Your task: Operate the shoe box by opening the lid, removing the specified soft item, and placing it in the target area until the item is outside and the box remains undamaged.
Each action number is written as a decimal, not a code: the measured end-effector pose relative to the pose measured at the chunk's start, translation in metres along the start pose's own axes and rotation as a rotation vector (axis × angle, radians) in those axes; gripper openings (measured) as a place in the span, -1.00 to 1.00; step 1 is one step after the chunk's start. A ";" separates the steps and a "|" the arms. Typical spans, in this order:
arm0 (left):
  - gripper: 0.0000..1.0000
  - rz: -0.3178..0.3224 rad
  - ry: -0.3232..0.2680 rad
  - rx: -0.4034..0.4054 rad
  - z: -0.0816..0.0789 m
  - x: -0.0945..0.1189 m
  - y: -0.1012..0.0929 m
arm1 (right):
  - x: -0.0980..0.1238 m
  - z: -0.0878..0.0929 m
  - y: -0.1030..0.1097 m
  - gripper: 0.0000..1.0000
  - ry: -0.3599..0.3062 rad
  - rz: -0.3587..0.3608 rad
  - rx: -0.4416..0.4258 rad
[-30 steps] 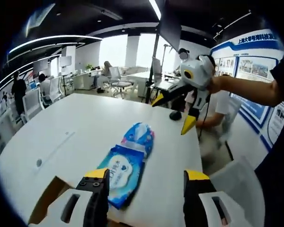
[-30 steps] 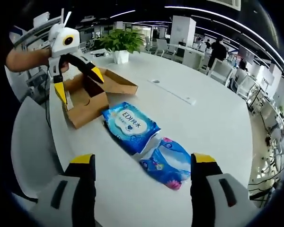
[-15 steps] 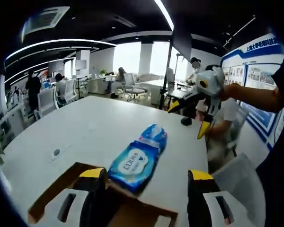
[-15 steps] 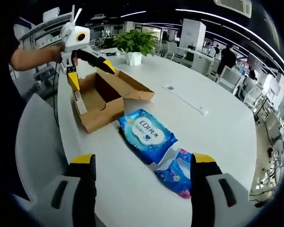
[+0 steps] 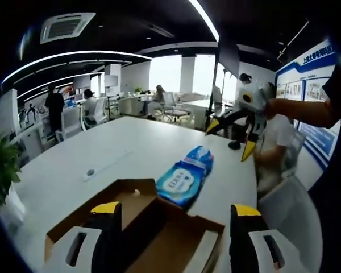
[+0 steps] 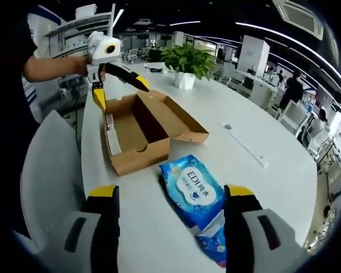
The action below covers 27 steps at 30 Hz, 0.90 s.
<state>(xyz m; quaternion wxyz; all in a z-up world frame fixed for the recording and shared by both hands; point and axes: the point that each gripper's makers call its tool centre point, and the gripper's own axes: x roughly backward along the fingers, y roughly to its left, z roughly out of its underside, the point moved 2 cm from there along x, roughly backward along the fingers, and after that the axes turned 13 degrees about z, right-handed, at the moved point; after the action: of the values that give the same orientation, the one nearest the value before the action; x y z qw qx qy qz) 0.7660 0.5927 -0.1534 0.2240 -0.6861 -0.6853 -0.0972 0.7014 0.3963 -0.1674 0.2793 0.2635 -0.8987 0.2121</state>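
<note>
Box [image 6: 142,132] open on the desk [image 6: 261,170]; wipes [image 6: 192,186] lie outside, beside it. Both grippers' fingers [image 5: 108,227] apart, empty. I withdraw slowly, keeping clear of the lid [image 6: 179,116].

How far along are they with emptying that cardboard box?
It looks nearly finished. The shoe box sits open on the white table, its lid folded back and looking intact. The blue wipes pack lies outside, on the table beside the box, with a second blue pack past it. Nothing is in hand: the left gripper and right gripper are both open. Little seems left.
</note>
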 end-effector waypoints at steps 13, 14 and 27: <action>0.84 -0.081 -0.019 -0.018 0.020 0.044 0.008 | -0.039 -0.034 0.034 0.20 -0.049 -0.134 0.095; 0.85 -0.090 -0.014 -0.017 0.025 0.050 0.010 | -0.043 -0.036 0.037 0.19 -0.051 -0.147 0.101; 0.99 -0.132 -0.008 0.025 0.065 0.091 0.017 | -0.080 -0.051 0.071 0.10 -0.043 -0.260 0.149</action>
<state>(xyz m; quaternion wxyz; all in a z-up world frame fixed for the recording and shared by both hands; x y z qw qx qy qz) 0.7751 0.7040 -0.1737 0.2230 -0.6369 -0.7311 -0.1005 0.7361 0.5065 -0.1945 0.2649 0.4020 -0.8446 0.2345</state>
